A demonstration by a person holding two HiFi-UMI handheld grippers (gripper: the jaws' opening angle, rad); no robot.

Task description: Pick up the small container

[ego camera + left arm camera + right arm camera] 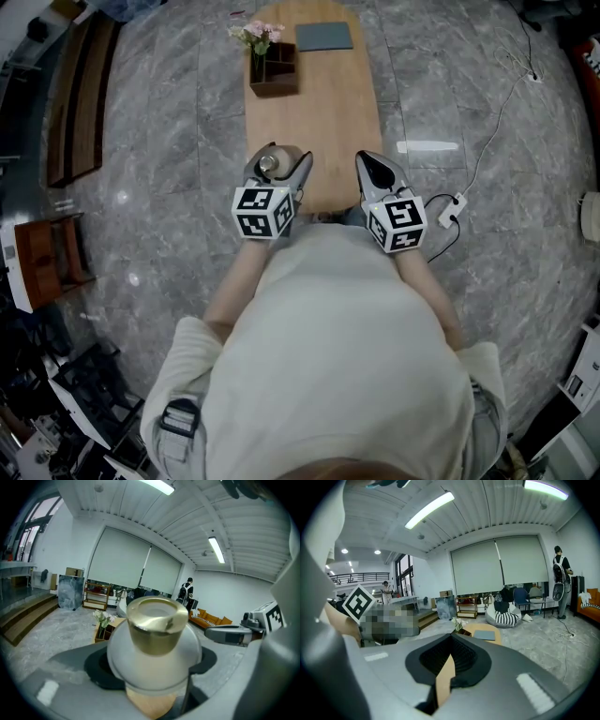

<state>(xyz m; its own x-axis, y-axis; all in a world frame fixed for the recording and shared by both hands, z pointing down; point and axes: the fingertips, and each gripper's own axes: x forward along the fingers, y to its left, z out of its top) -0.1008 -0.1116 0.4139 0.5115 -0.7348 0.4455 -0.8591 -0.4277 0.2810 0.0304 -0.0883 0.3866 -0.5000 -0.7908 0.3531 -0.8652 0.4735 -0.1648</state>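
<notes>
Head view: set above the person, facing steeply down. The whole table (314,122) is in frame from a distance, its near end by the person.

Left gripper view: low over the table's near end, facing along it to the far end. The container (154,644) is very close and fills the centre.

Right gripper view: beside it, on the same heading.

Shared by all three: the table's far end with the flower box (272,70).

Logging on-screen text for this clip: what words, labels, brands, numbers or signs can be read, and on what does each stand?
No readable text in any view.
left marker cube: black-and-white square codes, no letters.
right marker cube: the same.
small container: no label visible.
</notes>
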